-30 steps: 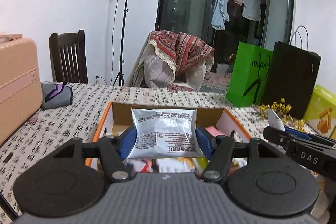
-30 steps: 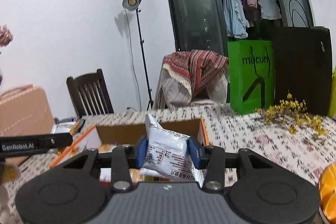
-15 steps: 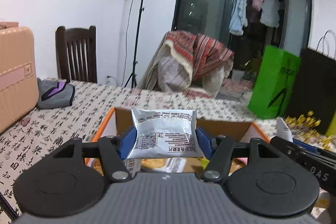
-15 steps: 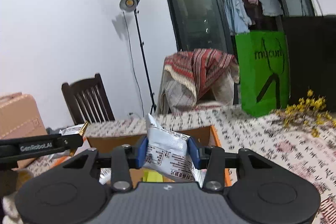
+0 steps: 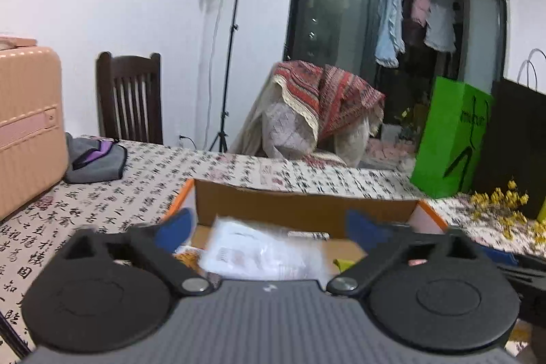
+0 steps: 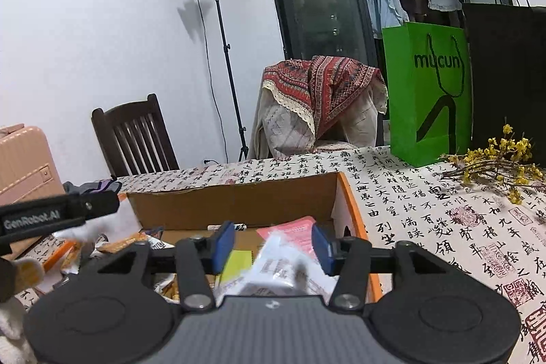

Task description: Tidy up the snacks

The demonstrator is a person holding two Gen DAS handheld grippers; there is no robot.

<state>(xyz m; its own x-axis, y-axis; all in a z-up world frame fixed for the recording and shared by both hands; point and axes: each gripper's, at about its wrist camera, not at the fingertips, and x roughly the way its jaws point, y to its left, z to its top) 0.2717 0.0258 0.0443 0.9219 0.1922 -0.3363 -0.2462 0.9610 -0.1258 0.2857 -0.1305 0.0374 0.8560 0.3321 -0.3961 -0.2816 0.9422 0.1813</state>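
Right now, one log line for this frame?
step: drop packets in box | left gripper: opening, silver packet falling free | right gripper: opening, white packet loose | cardboard box: open

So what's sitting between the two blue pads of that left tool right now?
A blurred white snack packet, seen in the left wrist view. The left tool is opening and its blue pads stand clear of the packet, which lies over the cardboard box.

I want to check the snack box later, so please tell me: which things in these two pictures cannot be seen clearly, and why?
- Left wrist view: the white snack packet between the opening fingers is motion-blurred; its print is unreadable.
- Right wrist view: the white packet is blurred too.
- Both views: the cardboard box floor is hidden by each gripper's body.
- Right wrist view: the left gripper is cut off by the edge.
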